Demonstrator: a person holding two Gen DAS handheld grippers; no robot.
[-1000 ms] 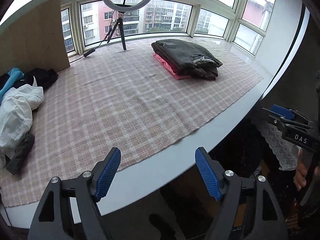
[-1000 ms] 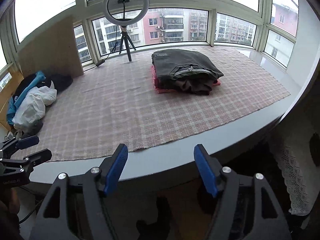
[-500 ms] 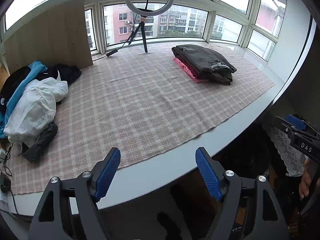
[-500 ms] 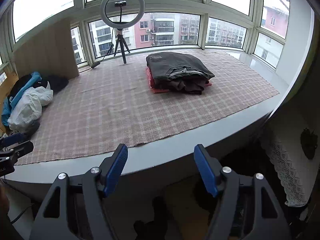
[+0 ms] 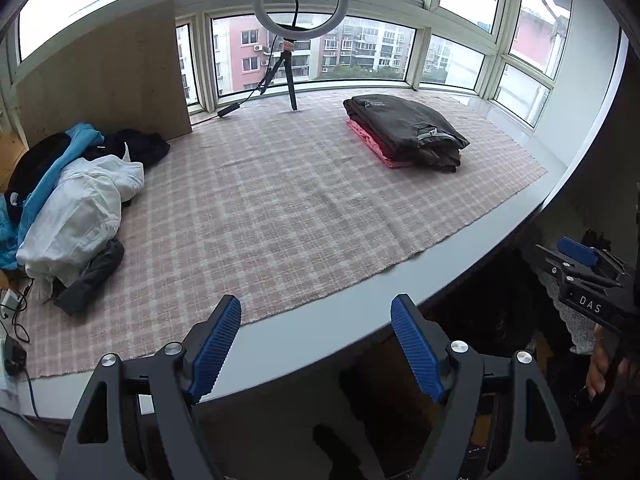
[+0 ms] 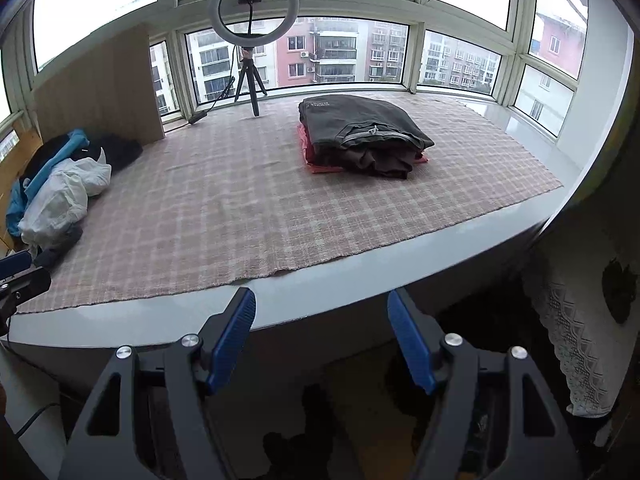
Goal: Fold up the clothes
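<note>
Bay-window ledge in flat grey daylight

A curved bay window (image 5: 372,56) with pale frames wraps the far side, looking out on pink and white apartment blocks (image 6: 320,56) under an overcast sky. Below it runs a wide grey bench (image 5: 320,340) covered by a pink checked cloth (image 5: 280,208). A ring light on a small tripod (image 5: 294,40) stands near the glass, a wooden board (image 5: 108,84) leans at the left, and a white lace cloth (image 6: 572,344) hangs at the right.

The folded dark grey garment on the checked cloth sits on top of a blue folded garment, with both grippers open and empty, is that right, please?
Not quite: the folded dark grey garment tops a pink folded garment, not blue, as the right wrist view shows. Both the left gripper and right gripper are open and empty.
</note>
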